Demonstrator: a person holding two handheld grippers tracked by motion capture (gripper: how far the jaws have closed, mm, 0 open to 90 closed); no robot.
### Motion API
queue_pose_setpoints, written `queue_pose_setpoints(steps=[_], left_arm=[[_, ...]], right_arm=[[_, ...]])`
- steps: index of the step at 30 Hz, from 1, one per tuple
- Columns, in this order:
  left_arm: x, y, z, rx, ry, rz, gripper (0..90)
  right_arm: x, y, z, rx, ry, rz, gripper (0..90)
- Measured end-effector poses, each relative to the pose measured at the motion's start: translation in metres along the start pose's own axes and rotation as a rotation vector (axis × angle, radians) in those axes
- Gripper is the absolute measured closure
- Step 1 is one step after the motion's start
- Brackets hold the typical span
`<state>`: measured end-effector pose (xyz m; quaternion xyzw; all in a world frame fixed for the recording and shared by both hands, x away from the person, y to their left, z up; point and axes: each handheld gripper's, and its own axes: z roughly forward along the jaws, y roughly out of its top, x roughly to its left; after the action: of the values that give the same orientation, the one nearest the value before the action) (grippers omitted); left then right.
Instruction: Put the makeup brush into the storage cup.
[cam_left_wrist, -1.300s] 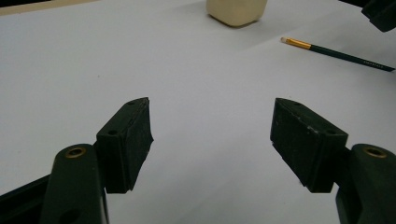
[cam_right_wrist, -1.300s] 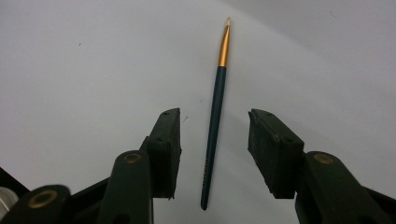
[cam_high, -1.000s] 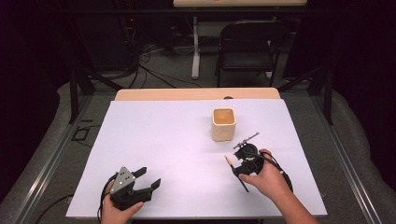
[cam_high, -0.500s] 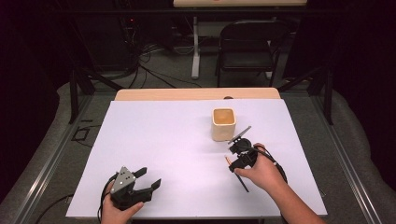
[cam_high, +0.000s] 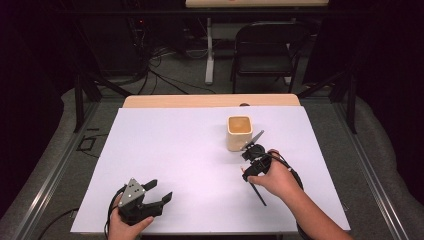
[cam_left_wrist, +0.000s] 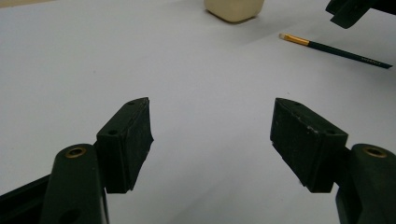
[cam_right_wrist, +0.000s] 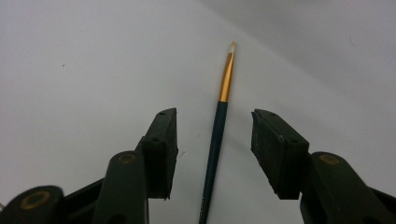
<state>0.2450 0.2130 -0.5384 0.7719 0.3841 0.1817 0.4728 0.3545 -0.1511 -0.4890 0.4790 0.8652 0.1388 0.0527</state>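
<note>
We see a slim paintbrush (cam_right_wrist: 215, 135), dark green handle and brass ferrule, lying flat on the smooth white table (cam_high: 175, 150), bristles pointing away between our right gripper's (cam_right_wrist: 212, 154) parted jaws, untouched; our left gripper (cam_left_wrist: 210, 140) gapes empty, near a cream square cup (cam_high: 239, 132)

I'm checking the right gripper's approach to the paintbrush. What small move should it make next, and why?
Probably lower the right gripper a little and close. Its jaws stand open on either side of the paintbrush, which lies flat on the white table, and the pads are not touching the handle.
</note>
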Motion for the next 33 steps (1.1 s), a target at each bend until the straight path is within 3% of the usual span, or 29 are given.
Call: queue_pose_setpoints(steps=[10,11,13,16,24,25,26,27,33], left_arm=[[0.000,0.000,0.000,0.000,-0.002,0.001,29.2],[0.000,0.000,0.000,0.000,-0.004,0.000,29.1],[0.000,0.000,0.000,0.000,-0.003,0.000,29.2],[0.000,0.000,0.000,0.000,-0.004,-0.002,29.2],[0.000,0.000,0.000,0.001,-0.006,-0.002,29.2],[0.000,0.000,0.000,0.001,-0.006,-0.002,29.2],[0.000,0.000,0.001,0.001,-0.007,-0.002,29.2],[0.000,0.000,0.001,0.003,-0.006,-0.001,29.2],[0.000,0.000,0.001,0.004,-0.006,-0.001,29.2]], right_arm=[[-0.001,0.007,0.002,0.025,0.002,0.007,52.5],[-0.001,0.007,0.005,0.002,0.004,0.008,52.8],[-0.001,0.010,0.004,0.039,0.003,0.004,52.9],[0.000,0.012,0.005,0.026,0.004,0.000,52.9],[0.001,0.018,0.010,0.053,-0.004,-0.007,53.2],[0.002,0.018,0.010,0.071,-0.006,0.010,53.2],[0.001,0.019,0.014,0.046,-0.005,-0.009,52.7],[0.001,0.020,0.012,0.076,-0.009,-0.013,52.2],[-0.002,0.022,0.017,0.070,-0.014,0.000,50.5]])
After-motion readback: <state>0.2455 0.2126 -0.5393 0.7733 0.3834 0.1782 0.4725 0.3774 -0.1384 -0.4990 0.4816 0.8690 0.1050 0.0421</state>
